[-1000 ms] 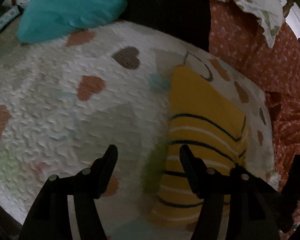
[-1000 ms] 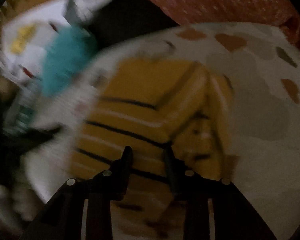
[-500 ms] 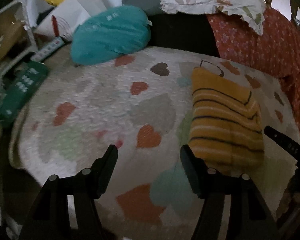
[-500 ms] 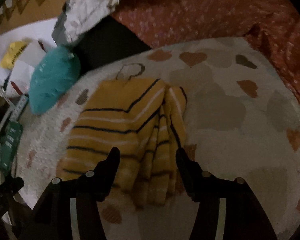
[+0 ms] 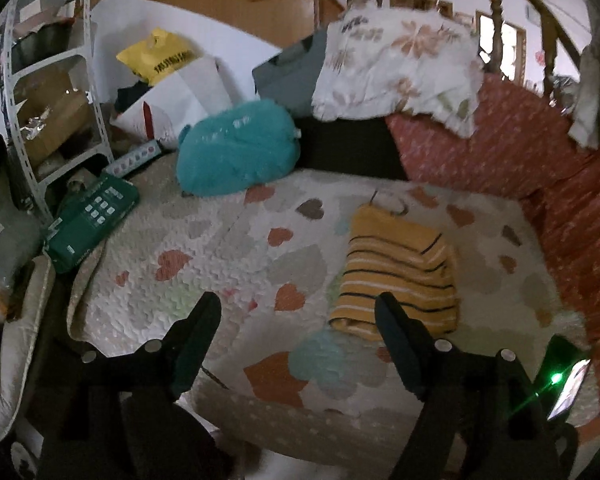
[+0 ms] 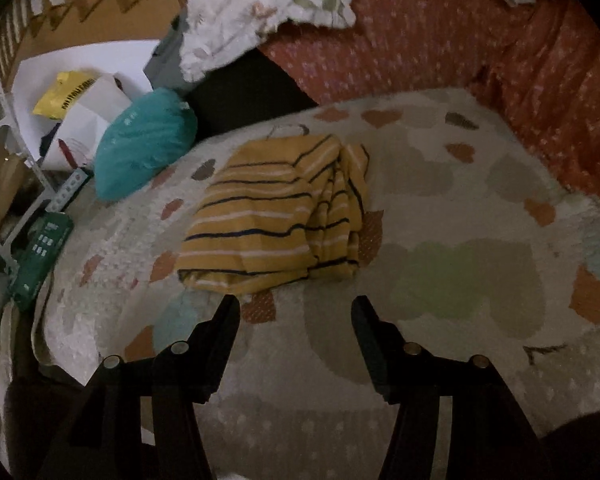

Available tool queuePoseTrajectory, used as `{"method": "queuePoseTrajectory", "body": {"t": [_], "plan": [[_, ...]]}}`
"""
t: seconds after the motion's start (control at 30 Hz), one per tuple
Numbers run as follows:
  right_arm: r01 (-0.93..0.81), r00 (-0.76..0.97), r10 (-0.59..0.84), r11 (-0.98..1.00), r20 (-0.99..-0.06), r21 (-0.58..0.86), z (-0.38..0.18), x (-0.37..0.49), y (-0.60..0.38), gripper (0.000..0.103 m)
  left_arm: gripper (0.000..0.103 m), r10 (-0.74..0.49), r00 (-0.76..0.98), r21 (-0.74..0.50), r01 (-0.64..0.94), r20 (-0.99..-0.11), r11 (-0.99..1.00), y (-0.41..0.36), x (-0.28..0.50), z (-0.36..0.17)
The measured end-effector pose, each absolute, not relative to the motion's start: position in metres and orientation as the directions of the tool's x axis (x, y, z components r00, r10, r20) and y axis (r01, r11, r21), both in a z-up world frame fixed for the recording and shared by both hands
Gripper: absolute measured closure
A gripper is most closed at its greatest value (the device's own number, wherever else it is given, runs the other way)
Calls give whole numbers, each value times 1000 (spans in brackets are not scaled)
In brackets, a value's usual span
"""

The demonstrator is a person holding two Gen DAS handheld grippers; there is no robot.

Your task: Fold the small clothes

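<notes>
While your left gripper (image 5: 298,312) hangs with its fingers (image 5: 198,322) spread wide and holding nothing, the folded yellow striped garment (image 5: 398,270) lies on the heart-patterned quilt (image 5: 204,248) just beyond the right-hand finger, whose tip overlaps its near edge in this view, and a teal cushion (image 5: 236,146) sits far ahead of the left-hand finger. In the right wrist view, your right gripper (image 6: 296,308) likewise has its fingers (image 6: 226,326) parted and empty above the quilt (image 6: 460,280), with the garment (image 6: 280,216) lying just ahead of the left-hand fingertip, apart from both fingers, its layered fold edges stacked along the side toward the right-hand finger.
</notes>
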State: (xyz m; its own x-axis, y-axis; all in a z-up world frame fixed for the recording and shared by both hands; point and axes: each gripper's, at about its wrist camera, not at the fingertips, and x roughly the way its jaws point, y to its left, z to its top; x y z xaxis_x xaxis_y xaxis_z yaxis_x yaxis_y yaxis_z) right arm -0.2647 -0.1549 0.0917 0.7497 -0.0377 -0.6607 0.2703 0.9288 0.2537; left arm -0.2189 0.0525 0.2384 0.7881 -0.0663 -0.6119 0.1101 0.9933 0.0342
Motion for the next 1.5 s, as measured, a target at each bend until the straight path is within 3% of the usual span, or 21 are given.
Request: {"method": "queuePoseTrajectory", "body": {"t": [0.27, 0.47, 1.03, 1.5], "plan": [[273, 788, -78, 934, -611, 232, 117, -299, -135, 41, 10, -118, 833, 18, 151, -541, 988, 55, -250, 266], [258, 742, -60, 945, -668, 202, 106, -301, -116, 40, 3, -108, 832, 5, 132, -544, 991, 69, -232, 258], [310, 608, -146, 949, -781, 63, 101, -262, -114, 39, 3, -216, 650, -187, 115, -728, 976, 98, -148, 187], [283, 555, -139, 959, -820, 29, 85, -229, -103, 38, 3, -235, 598, -198, 129, -766, 972, 108, -122, 164]]}}
